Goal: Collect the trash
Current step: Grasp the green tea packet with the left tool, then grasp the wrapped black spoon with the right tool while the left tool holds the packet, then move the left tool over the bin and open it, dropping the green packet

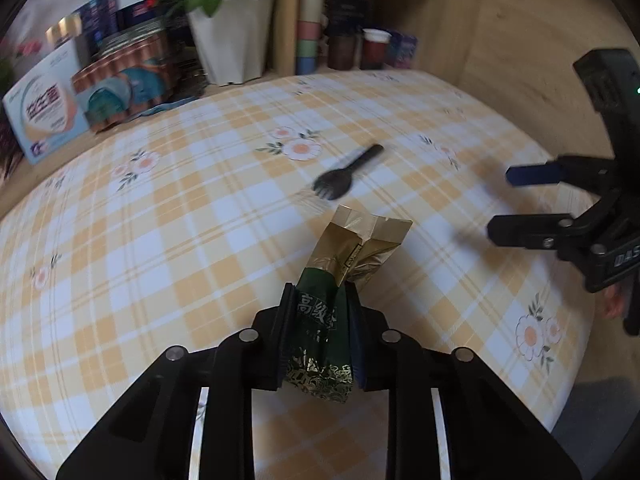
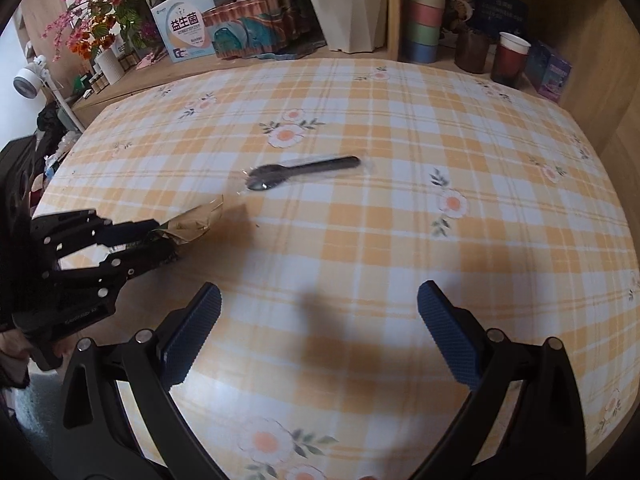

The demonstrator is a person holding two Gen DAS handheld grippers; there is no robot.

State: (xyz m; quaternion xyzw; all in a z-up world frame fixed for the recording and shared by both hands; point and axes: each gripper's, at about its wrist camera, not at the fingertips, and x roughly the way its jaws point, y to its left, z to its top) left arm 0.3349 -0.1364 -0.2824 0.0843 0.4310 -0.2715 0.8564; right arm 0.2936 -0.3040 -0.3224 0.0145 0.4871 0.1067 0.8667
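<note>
A green and gold foil wrapper (image 1: 352, 248) lies on the yellow checked tablecloth (image 1: 160, 240), and my left gripper (image 1: 318, 308) is shut on its green end. The right wrist view shows the same left gripper (image 2: 160, 236) at the left edge, with the crumpled gold end of the wrapper (image 2: 196, 220) sticking out of it. A black plastic fork (image 1: 348, 176) lies just beyond the wrapper; in the right wrist view the fork (image 2: 304, 170) sits in a clear sleeve mid-table. My right gripper (image 2: 320, 328) hovers open above the cloth (image 2: 400, 240) with nothing between its fingers; it also shows as the right gripper (image 1: 498, 204) at the right.
Along the back stand a white flower pot (image 2: 352, 8), a blue and white box (image 2: 186, 28), a pack of cans (image 2: 256, 20), stacked pastel cups (image 2: 424, 12), a red cup (image 2: 510, 62) and a wooden side wall (image 2: 600, 60). A person's hand (image 2: 12, 360) holds the left gripper.
</note>
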